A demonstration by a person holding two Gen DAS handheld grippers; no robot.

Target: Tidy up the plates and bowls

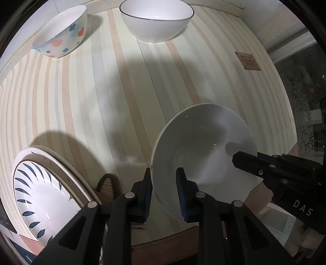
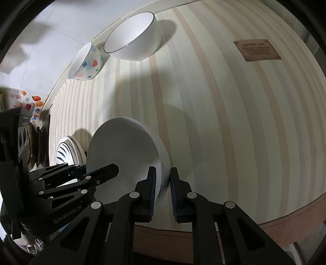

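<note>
A plain white bowl (image 1: 203, 146) sits near the front of the striped table, held by both grippers. My left gripper (image 1: 165, 175) is shut on its left rim. My right gripper (image 2: 162, 175) is shut on the opposite rim of the same white bowl (image 2: 124, 150) and shows in the left wrist view (image 1: 264, 165). A floral bowl (image 1: 63, 32) and a larger white bowl with a dark rim (image 1: 156, 18) stand at the far edge. A plate with blue leaf marks (image 1: 38, 193) rests on another plate at the front left.
The striped tablecloth (image 1: 122, 91) carries a brown label (image 1: 247, 61) at the right. The table's front edge runs just below the grippers. A wall lies behind the far bowls. Stickers and dark objects (image 2: 30, 106) stand at the left in the right wrist view.
</note>
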